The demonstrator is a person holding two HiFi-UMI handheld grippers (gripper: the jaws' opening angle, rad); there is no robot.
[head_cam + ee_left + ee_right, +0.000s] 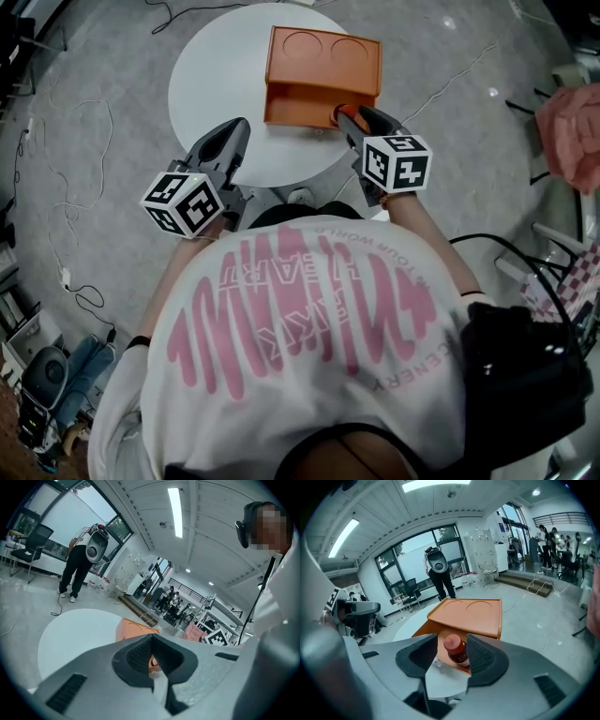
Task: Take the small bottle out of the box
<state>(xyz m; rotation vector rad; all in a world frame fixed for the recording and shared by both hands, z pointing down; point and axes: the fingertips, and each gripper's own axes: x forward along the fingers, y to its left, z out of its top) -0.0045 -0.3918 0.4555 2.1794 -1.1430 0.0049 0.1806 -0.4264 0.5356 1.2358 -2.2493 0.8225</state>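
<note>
An orange box (pixel 323 66) lies on the round white table (pixel 216 84), its front side open toward me. A small bottle (pixel 456 649) with a red cap and dark red contents stands in that opening. My right gripper (pixel 452 642) is open around the bottle: the bottle sits close to the right pad, with a gap to the left pad. In the head view the right gripper (pixel 351 118) reaches the box's front right corner. My left gripper (pixel 234 133) hovers over the table's near left edge, shut and holding nothing; its view shows the jaw tips (pixel 151 638) meeting, with the box (pixel 133 630) beyond.
Cables trail over the grey floor (pixel 84 141) around the table. A pink cloth (pixel 574 131) lies at the right edge. A person with a backpack (pixel 439 573) stands far behind the table, near chairs and windows.
</note>
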